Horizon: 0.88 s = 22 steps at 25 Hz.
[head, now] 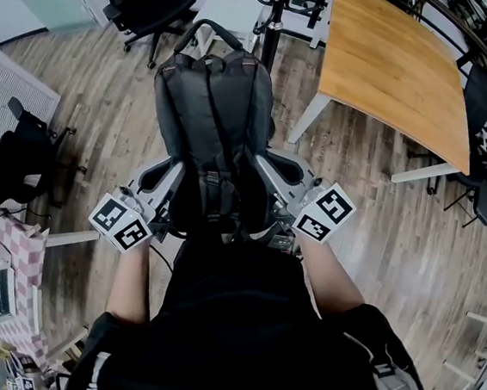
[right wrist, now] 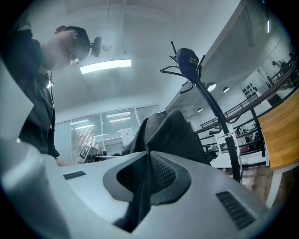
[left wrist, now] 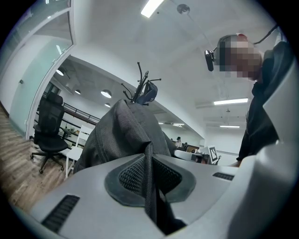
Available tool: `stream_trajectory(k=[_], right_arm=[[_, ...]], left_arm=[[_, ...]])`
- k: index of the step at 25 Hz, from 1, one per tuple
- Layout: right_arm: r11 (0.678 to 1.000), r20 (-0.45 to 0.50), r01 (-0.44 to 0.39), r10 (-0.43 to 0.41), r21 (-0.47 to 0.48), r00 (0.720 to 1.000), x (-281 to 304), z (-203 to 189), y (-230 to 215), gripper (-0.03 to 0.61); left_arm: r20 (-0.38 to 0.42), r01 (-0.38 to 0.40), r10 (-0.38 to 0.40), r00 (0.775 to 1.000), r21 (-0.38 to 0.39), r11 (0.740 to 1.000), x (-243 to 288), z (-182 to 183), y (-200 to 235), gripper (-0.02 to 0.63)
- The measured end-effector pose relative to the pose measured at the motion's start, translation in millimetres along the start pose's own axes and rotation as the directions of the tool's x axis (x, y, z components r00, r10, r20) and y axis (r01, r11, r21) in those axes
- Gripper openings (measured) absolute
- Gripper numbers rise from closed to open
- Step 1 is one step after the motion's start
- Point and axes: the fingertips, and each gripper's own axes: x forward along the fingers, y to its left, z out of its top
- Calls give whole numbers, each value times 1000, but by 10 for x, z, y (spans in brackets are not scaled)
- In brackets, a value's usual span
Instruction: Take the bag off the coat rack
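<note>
Over wood floor (head: 376, 247), bag (head: 213, 117) between fingers (left wrist: 84, 186)

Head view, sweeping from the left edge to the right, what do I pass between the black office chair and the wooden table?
black office chair → left hand-held gripper → backpack → right hand-held gripper → wooden table
</note>
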Motion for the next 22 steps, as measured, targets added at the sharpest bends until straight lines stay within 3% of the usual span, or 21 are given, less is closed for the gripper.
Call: stream_trajectory(k=[22], right_arm=[[999,56,-36,37,-25,998,-41,395,184,43]], left_arm=[[45,44,-43,998,-25,999,-80,374,-215,52]])
